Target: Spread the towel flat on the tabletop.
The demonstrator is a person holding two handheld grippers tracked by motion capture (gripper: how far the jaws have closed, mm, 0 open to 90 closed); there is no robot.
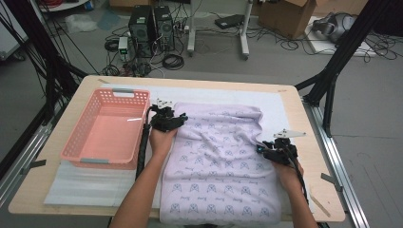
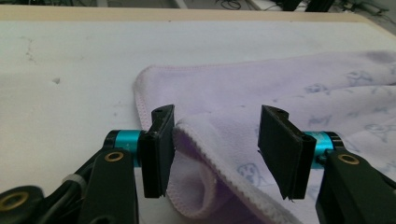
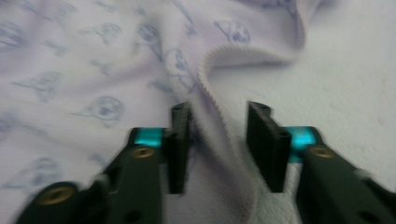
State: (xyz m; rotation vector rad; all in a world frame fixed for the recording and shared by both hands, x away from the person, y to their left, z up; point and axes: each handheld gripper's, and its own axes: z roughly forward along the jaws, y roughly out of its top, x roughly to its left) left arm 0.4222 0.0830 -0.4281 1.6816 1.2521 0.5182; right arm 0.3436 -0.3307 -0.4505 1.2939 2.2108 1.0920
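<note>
Going left to right: the pink plastic basket (image 1: 105, 128) sits at the table's (image 1: 313, 156) left side, a rigid lattice-walled thing with nothing in it that I can see. Just right of it is the left claw (image 1: 177, 119), at the upper left corner of the towel (image 1: 223, 161). In the left gripper view its 2 jaws stand apart with a folded lip of towel edge (image 2: 210, 158) between them, brushing the left pad at most, not pinched.

The towel itself is spread over the middle of the table, pale lilac with a small blue repeating print, rumpled into soft ridges across its upper half. Looks like fluffy microfibre or terry with a stitched hem, so I'd guess light, totally floppy, not slippery, nothing fragile. It'll sag and drag wherever it isn't held, so grabbing the hem near the corners seems the way to go, 1 claw per side.

Over on the right, the right claw (image 1: 264, 148) sits at the towel's right edge. In the right gripper view its jaws are apart too, straddling the raised hem (image 3: 219, 116), not clamped as far as I can tell (bit blurry).
</note>
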